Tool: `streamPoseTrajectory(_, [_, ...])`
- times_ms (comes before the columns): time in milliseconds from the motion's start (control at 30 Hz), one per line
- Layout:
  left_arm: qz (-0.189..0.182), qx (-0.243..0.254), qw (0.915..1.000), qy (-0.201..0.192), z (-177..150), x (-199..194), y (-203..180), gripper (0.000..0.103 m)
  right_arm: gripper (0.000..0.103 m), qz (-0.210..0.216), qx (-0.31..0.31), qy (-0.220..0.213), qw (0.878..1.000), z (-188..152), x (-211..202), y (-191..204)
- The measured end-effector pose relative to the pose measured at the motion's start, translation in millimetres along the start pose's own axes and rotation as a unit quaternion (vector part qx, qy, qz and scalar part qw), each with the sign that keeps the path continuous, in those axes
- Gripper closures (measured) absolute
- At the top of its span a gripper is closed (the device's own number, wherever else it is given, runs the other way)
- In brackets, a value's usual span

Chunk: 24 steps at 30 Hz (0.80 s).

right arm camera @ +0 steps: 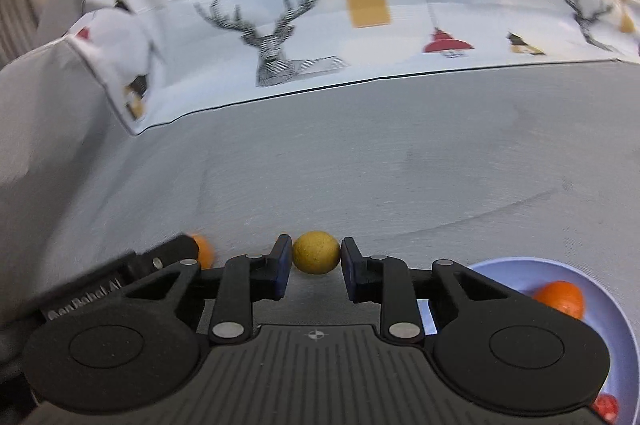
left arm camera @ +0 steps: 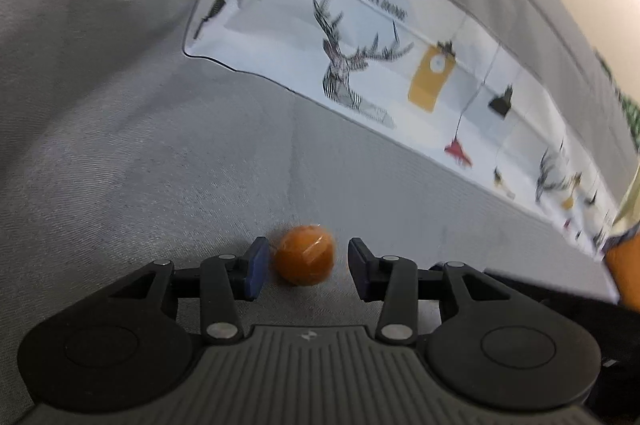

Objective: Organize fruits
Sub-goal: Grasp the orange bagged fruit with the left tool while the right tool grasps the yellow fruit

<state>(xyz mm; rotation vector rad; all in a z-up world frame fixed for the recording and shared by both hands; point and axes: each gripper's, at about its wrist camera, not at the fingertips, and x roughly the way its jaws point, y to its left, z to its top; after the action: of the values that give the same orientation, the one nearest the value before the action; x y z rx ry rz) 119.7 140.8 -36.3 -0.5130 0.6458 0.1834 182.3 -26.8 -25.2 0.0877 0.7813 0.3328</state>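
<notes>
A small orange fruit (left arm camera: pixel 304 254) lies on the grey fabric between the fingers of my left gripper (left arm camera: pixel 306 267). The left pad is at its side and the right pad stands off with a gap, so this gripper is open. My right gripper (right arm camera: pixel 316 259) is shut on a round yellow fruit (right arm camera: pixel 316 251), with both blue pads against its sides. The same orange fruit (right arm camera: pixel 205 250) peeks out in the right wrist view behind the left gripper's finger (right arm camera: pixel 168 257). A pale blue bowl (right arm camera: pixel 600 317) at lower right holds an orange (right arm camera: pixel 560 299) and a red fruit (right arm camera: pixel 606 407).
A white cushion with a deer print (left arm camera: pixel 360 45) (right arm camera: pixel 320 17) lies across the back of the grey upholstered surface (right arm camera: pixel 360 165). An orange shape (left arm camera: pixel 624 273) shows at the right edge of the left wrist view. Grey fabric rises at the left.
</notes>
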Motion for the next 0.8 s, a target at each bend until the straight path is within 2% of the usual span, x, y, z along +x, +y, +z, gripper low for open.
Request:
streamPoseTrajectory(100, [0.011, 0.028, 0.9995, 0.003, -2.7, 4.7, -8.0, 0.056, 0.075, 0.007, -0.004, -0.008, 1.000, 0.3, -4.9, 0.2])
streamPoseTrajectory(133, [0.016, 0.035, 0.9993, 0.006, -3.6, 5.8, -9.3, 0.058, 0.075, 0.011, -0.007, -0.011, 1.000, 0.0, -7.7, 0.6])
streamPoseTrajectory(167, [0.021, 0.042, 0.9988, 0.007, -4.7, 6.6, -11.1, 0.067, 0.075, 0.015, -0.010, -0.016, 1.000, -0.6, -11.5, 0.8])
streamPoseTrajectory(267, [0.022, 0.051, 0.9985, -0.003, -5.2, 0.0, -12.8, 0.067, 0.075, 0.025, -0.023, -0.031, 0.999, -1.7, -26.2, -0.3])
streamPoseTrajectory(633, [0.023, 0.068, 0.9960, -0.053, -12.7, -62.1, -30.4, 0.067, 0.075, 0.048, -0.072, -0.083, 0.993, -15.3, -113.6, -10.9])
streamPoseTrajectory(800, [0.001, 0.071, 0.9951, -0.069, -21.4, -101.8, -42.0, 0.067, 0.075, 0.047, -0.081, -0.109, 0.990, -30.2, -162.0, -37.8])
